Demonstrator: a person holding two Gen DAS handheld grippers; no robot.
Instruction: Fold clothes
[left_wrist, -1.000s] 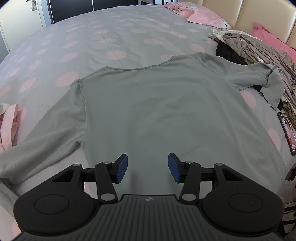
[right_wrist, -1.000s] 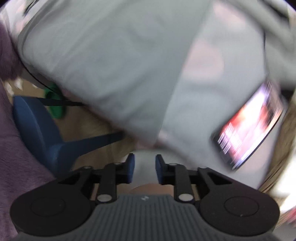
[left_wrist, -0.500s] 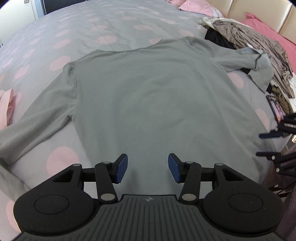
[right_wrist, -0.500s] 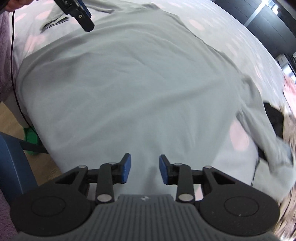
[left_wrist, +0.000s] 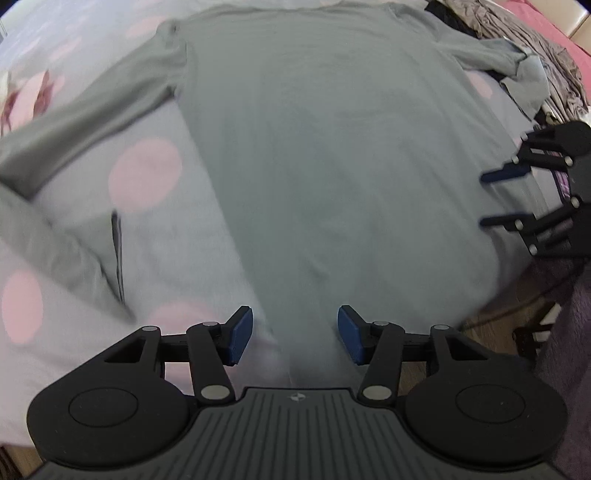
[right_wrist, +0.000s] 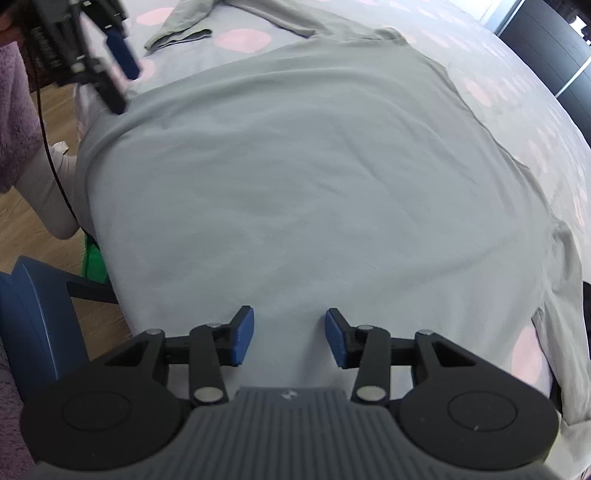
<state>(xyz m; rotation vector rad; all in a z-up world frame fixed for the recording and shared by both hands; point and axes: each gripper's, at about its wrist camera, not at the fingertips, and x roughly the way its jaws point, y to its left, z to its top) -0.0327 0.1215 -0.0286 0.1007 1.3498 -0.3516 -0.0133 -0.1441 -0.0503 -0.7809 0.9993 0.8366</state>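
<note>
Looking at this, both tongs hang over the bottom hem of the grey long-sleeve top (left_wrist: 332, 155), which lies flat and face-up on the bed (left_wrist: 144, 173), hem at the near edge of the mattress and neckline at the far end. The left tongs (left_wrist: 295, 334) are spread, nothing between the pads, sitting above the hem's left corner. The right tongs (right_wrist: 289, 338) have just been opening and are spread too, empty, above the other side of the hem.

My guess is the step is grabbing the two hem corners to fold the body up toward the collar. To do it well I'd pinch right at the corners, catching both layers, not the polka-dot sheet underneath. Lift evenly so the fabric doesn't skew. The sleeves are still splayed out, one running off to the left and one (left_wrist: 491, 55) bent over near the pile of other clothes (left_wrist: 546, 44), so tucking those in first might give a neater result.

Room stuff: grey bedding with pink dots, wooden floor (right_wrist: 22, 221) below the bed edge, a blue chair (right_wrist: 33, 317) close by, and a phone (left_wrist: 563, 181) lying near the right side, mostly hidden.
</note>
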